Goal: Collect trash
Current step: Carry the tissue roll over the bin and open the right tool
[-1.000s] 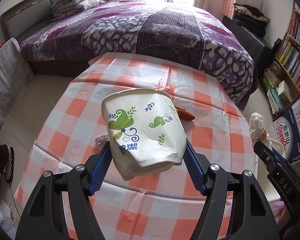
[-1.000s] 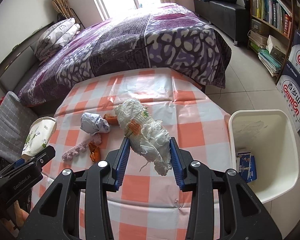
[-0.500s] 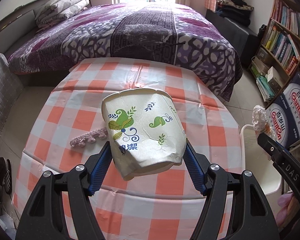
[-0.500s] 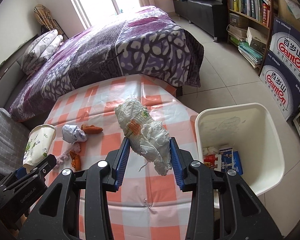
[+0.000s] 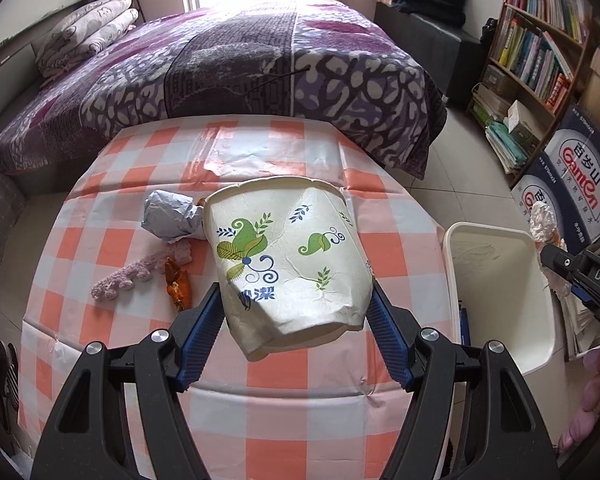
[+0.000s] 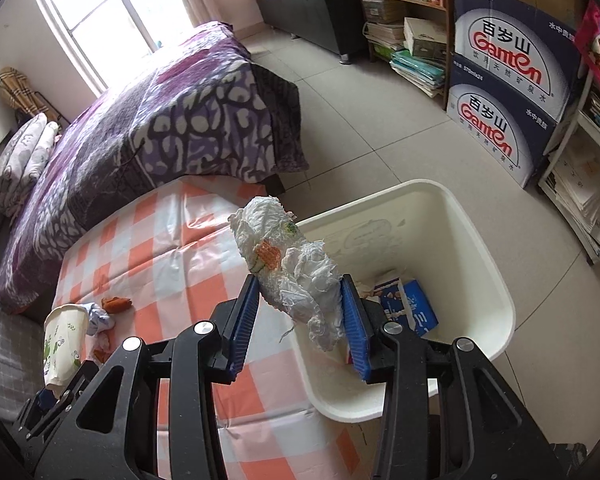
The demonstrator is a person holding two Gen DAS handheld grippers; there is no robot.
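Stacked boxes (image 6: 512, 92) read "Ganten 百岁山"; paper cup (image 5: 290, 260) reads "洁".

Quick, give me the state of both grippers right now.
Left gripper: shut on the crumpled paper cup.
Right gripper: shut on the wad of white tissue, above the white bin.

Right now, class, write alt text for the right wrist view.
The right gripper holds a crumpled white paper wad above an open cream plastic bin, beside a table with an orange-and-white checked cloth.
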